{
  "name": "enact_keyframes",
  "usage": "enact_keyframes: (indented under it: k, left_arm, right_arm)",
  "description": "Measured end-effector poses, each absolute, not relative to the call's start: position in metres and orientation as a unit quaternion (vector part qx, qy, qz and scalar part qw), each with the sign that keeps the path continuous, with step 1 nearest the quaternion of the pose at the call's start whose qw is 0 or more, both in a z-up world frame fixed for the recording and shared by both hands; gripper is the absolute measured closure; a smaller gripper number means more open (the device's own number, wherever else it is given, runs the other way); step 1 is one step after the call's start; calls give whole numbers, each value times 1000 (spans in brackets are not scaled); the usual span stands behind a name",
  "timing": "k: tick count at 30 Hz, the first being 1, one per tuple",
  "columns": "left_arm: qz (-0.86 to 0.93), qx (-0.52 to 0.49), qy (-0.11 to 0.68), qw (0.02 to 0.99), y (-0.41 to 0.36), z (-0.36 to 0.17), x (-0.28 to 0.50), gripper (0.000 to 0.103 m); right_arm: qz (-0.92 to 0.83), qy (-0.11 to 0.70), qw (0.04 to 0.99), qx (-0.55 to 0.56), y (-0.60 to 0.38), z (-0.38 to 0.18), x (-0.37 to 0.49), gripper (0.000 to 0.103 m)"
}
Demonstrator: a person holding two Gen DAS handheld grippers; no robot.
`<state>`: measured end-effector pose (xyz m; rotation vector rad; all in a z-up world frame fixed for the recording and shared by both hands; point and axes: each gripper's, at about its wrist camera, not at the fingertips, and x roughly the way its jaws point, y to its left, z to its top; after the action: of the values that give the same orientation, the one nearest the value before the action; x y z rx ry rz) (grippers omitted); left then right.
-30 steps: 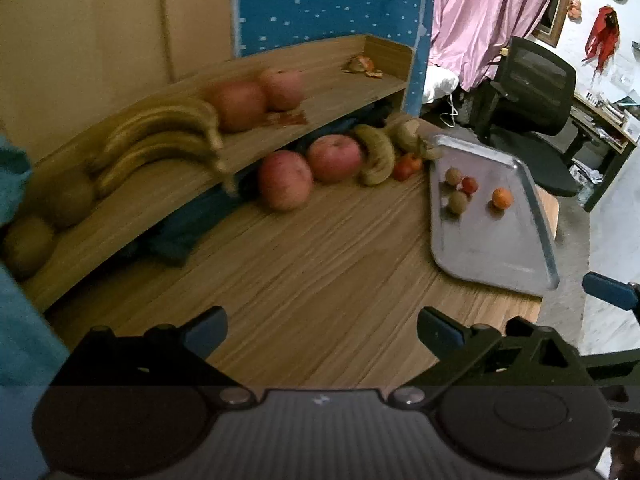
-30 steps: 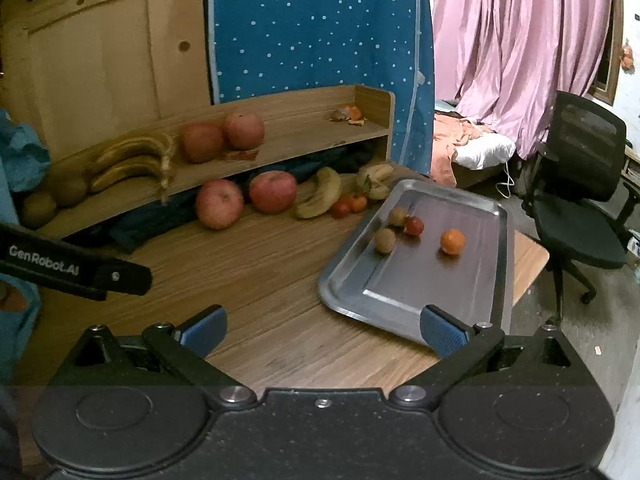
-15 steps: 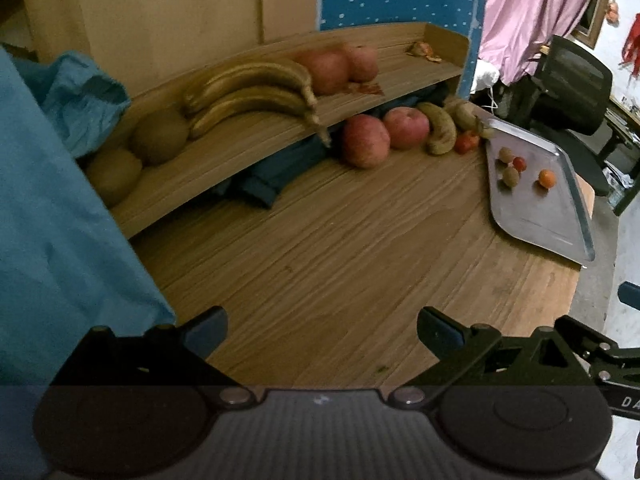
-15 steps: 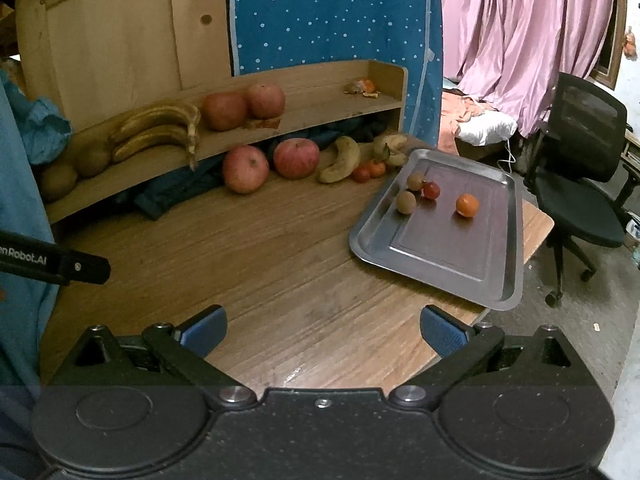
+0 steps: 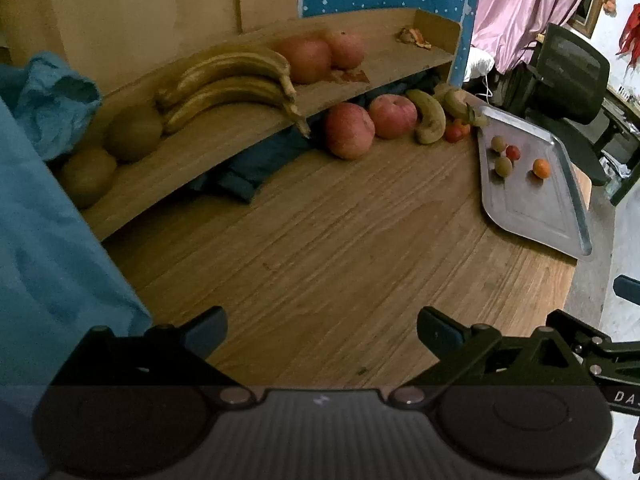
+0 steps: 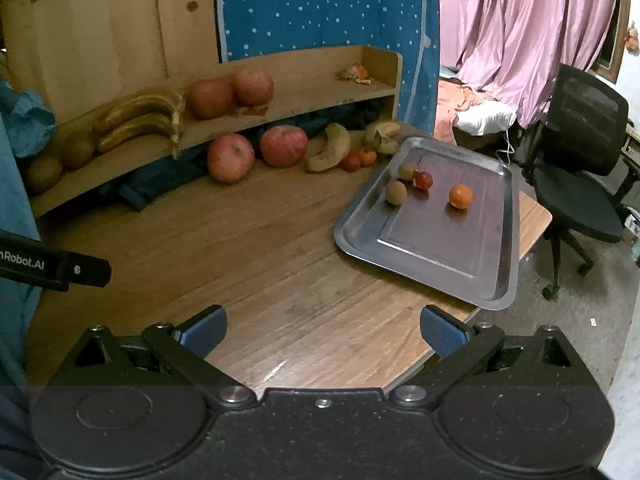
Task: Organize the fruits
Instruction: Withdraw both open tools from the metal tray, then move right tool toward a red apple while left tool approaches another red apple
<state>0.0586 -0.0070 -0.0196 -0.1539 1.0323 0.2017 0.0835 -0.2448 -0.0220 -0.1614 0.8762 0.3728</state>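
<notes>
my left gripper [image 5: 322, 332]: fingers spread wide with nothing between them, hanging over bare wood at the near part of the table.
my right gripper [image 6: 323, 330]: also spread apart and empty, over the table's near edge; part of my left tool shows at its 9 o'clock.
table [image 6: 256, 248]: brown wood grain, bare in the middle stretch ahead of both grippers.
metal tray [image 6: 432, 256]: at 1 o'clock from my right gripper, flat on the table, one corner reaching past the table edge.
fruit on the tray: two small brown-green fruits [image 6: 396, 192], a small red fruit [image 6: 423, 179] touching the farther one, and a small orange fruit [image 6: 460, 196] apart to their right, all in the far half.
two apples on the table [image 6: 231, 157]: at 11 to 12 o'clock, side by side at the foot of the shelf.
loose banana [image 6: 330, 148]: just right of those apples, curved, with two small red fruits [image 6: 359, 160] and another browned banana beyond it, by the tray's far corner.
wooden shelf [image 5: 256, 120]: at 11 o'clock from my left gripper; it holds two kiwis [image 5: 132, 132], a bunch of bananas [image 5: 232, 80], two apples [image 5: 316, 58] touching each other, and peel scraps [image 5: 414, 36] at the far end.
dark blue cloth [image 5: 248, 168]: bunched under the shelf.
office chair [image 6: 580, 168]: at 2 o'clock, off the table.
</notes>
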Motion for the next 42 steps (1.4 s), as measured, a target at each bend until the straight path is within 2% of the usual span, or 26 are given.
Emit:
enact_keyframes:
  k: [9, 24, 42]
  left_arm:
    - [116, -95, 503, 851, -24, -30, 104, 0]
    - [216, -166, 488, 829, -35, -56, 225, 0]
    - [340, -219, 464, 788, -2, -74, 295, 0]
  right_arm:
    - [208, 432, 872, -102, -262, -32, 152, 1]
    - [351, 402, 827, -176, -249, -59, 300, 1]
    - [520, 321, 748, -258, -153, -95, 366, 3]
